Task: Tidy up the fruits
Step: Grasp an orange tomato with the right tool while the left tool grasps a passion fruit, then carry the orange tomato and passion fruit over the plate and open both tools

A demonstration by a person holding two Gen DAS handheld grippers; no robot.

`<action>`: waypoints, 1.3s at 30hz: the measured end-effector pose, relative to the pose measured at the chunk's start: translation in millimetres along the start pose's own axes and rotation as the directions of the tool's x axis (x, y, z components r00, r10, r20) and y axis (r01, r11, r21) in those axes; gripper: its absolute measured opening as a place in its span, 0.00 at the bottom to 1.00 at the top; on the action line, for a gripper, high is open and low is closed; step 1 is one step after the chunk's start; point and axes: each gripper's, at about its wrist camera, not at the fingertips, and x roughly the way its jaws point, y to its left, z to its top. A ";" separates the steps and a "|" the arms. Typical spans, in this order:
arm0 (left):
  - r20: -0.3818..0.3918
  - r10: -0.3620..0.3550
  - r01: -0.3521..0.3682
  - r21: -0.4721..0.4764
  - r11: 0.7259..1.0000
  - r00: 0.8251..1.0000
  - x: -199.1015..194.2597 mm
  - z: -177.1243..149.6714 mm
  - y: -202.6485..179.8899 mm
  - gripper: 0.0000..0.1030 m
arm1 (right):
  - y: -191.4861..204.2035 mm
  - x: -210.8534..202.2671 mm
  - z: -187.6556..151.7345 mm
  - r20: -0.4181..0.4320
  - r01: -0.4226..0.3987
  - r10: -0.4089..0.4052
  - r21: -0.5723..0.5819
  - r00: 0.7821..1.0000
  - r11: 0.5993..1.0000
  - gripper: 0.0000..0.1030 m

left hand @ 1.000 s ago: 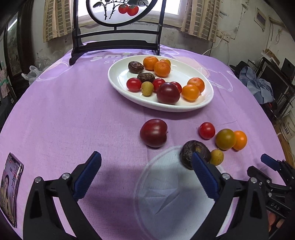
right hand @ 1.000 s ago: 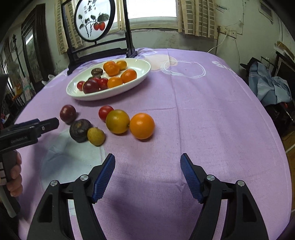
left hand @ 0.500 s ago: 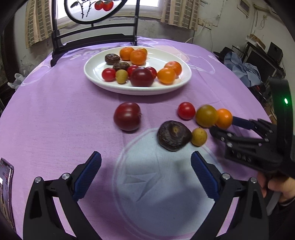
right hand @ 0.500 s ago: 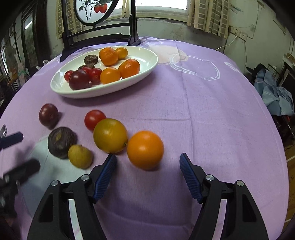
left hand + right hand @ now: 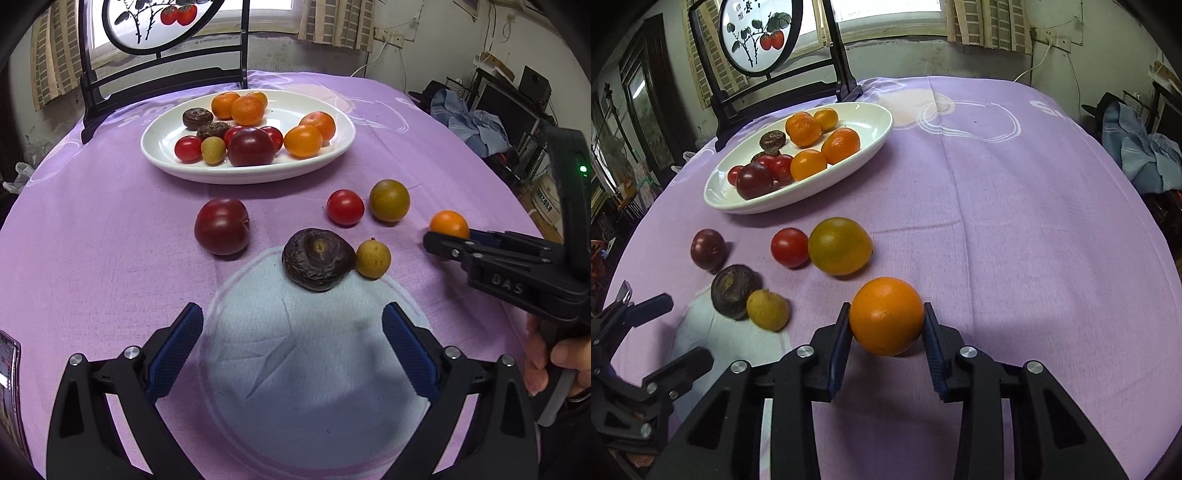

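Observation:
A white oval plate holds several oranges, tomatoes, plums and dark wrinkled fruits. On the purple cloth lie a dark plum, a red tomato, a green-orange citrus, a wrinkled dark fruit and a small yellow fruit. My right gripper is shut on an orange. My left gripper is open and empty, just short of the wrinkled fruit.
A dark wooden stand with a round painted panel stands behind the plate. A phone lies at the cloth's left edge. Clothes and clutter sit beyond the table's right side.
My right gripper moved forward and closed on the orange, now apart from the green-orange citrus. My left gripper moved closer to the wrinkled dark fruit and stayed open.

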 end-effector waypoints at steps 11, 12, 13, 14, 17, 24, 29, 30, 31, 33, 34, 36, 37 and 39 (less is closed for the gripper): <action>-0.096 0.009 -0.004 0.052 0.999 0.995 19.6 0.3 -20.6 0.75 | -21.2 -31.6 -18.8 0.051 -0.081 0.078 0.063 0.996 0.995 0.37; -0.088 0.025 -0.019 0.063 0.998 0.996 21.4 1.2 -23.2 0.75 | -22.4 -33.1 -19.2 0.053 -0.088 0.085 0.066 0.995 0.994 0.36; -0.085 0.038 -0.032 0.072 0.997 0.996 24.2 3.0 -25.2 0.75 | -22.9 -34.8 -19.6 0.055 -0.098 0.094 0.066 0.994 0.993 0.36; -0.081 0.041 -0.035 0.071 0.997 0.996 26.1 5.4 -25.7 0.72 | -23.1 -35.9 -19.8 0.056 -0.104 0.101 0.064 0.993 0.992 0.36; -0.074 0.047 -0.042 0.058 0.997 0.996 31.4 14.9 -23.8 0.65 | -20.4 -41.4 -21.6 0.064 -0.131 0.128 0.051 0.990 0.990 0.37; -0.050 0.066 -0.062 0.083 0.995 0.997 42.1 32.4 -27.3 0.46 | -19.4 -48.5 -23.3 0.078 -0.161 0.157 0.049 0.985 0.986 0.37; -0.038 0.078 -0.075 0.086 0.994 0.996 35.2 26.7 -29.3 0.45 | -19.3 -43.1 -24.0 0.070 -0.137 0.134 0.046 0.989 0.989 0.37; -0.038 0.065 -0.062 0.074 0.995 0.997 30.8 25.8 -26.9 0.45 | -18.8 -43.2 -24.2 0.072 -0.139 0.136 0.044 0.988 0.989 0.37; -0.033 0.059 -0.057 0.069 0.996 0.998 26.2 24.3 -25.2 0.45 | -18.6 -43.6 -24.4 0.076 -0.143 0.139 0.043 0.987 0.989 0.37; -0.017 0.040 -0.039 0.060 0.997 0.999 13.0 22.8 -21.4 0.45 | -19.0 -43.2 -24.5 0.085 -0.144 0.139 0.047 0.987 0.988 0.37; -0.008 0.027 -0.027 0.058 0.998 1.000 6.0 22.5 -19.1 0.45 | -19.5 -42.4 -24.5 0.088 -0.141 0.136 0.051 0.987 0.989 0.37; 0.008 0.014 -0.015 0.055 0.998 1.000 -6.0 24.2 -13.6 0.45 | -20.0 -40.2 -25.0 0.085 -0.144 0.139 0.063 0.987 0.987 0.37; 0.017 0.013 -0.014 0.057 0.998 1.000 -10.7 25.1 -11.1 0.45 | -20.1 -38.7 -24.8 0.081 -0.151 0.145 0.071 0.986 0.986 0.37; 0.040 0.029 -0.031 0.061 0.998 0.999 -17.5 30.5 -5.4 0.45 | -18.6 -37.3 -23.0 0.075 -0.150 0.144 0.081 0.987 0.985 0.37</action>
